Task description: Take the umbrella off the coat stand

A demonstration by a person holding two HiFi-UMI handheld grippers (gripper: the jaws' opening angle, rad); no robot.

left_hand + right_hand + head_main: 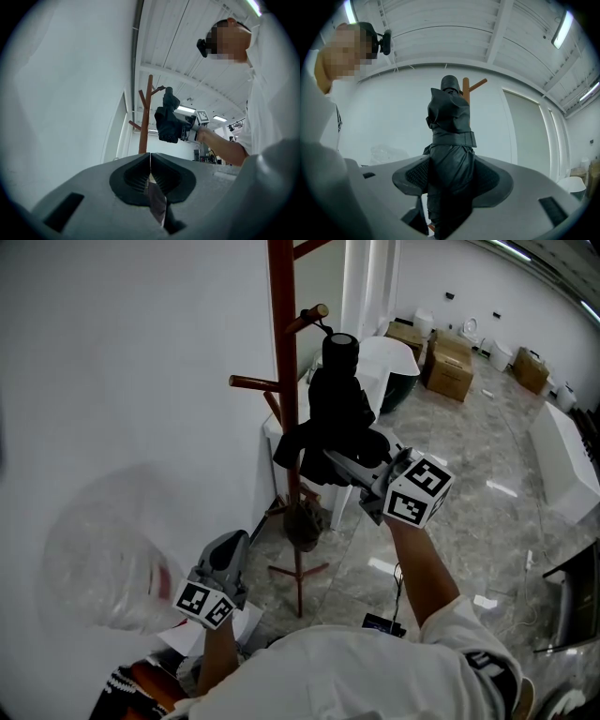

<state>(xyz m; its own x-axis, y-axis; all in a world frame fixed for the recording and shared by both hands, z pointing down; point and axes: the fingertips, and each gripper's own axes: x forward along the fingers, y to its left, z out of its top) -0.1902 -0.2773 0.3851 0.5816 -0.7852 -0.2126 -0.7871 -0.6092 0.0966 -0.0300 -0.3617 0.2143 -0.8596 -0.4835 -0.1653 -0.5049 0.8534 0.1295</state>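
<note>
Parts hidden or cut off

In the head view the top edge cuts the coat stand [281, 381] above its pegs. In the right gripper view the umbrella [451, 154] covers most of the stand, and its lower end leaves the bottom edge.

The umbrella [339, 418] is black, folded short and bound with its own strap. It stands nearly upright with the knob end up, just beside the upper peg of the coat stand [281, 381]. A thin loop at its top seems to reach that peg, but I cannot tell if it hangs there. The right gripper [361, 468] clamps its lower part. The coat stand is a red-brown upright pole with slanted pegs.
</note>
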